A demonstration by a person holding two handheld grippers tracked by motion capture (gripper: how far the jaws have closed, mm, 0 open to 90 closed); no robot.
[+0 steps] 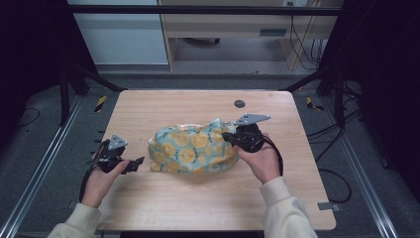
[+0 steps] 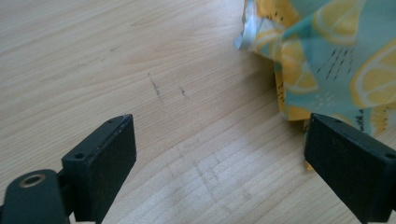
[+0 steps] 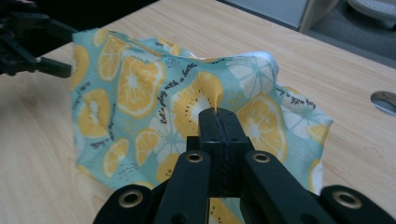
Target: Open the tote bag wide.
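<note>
A teal cloth [image 1: 193, 147] printed with yellow citrus slices lies bunched in the middle of the wooden table [image 1: 198, 104]. My right gripper [image 1: 227, 136] sits at the cloth's right edge, shut on a fold of it; in the right gripper view its jaws pinch the cloth [image 3: 140, 93] at the gripper tip [image 3: 218, 114], lifting it into a ridge. My left gripper [image 1: 141, 161] hovers just left of the cloth's near left corner, open. In the left gripper view its pads [image 2: 109, 161] stand wide apart over bare wood, with the cloth [image 2: 336, 51] by the right-hand jaw.
A round grommet hole [image 1: 239, 103] sits in the table near the far edge. Metal rails and cables run along the floor on both sides. A desk stands beyond the table.
</note>
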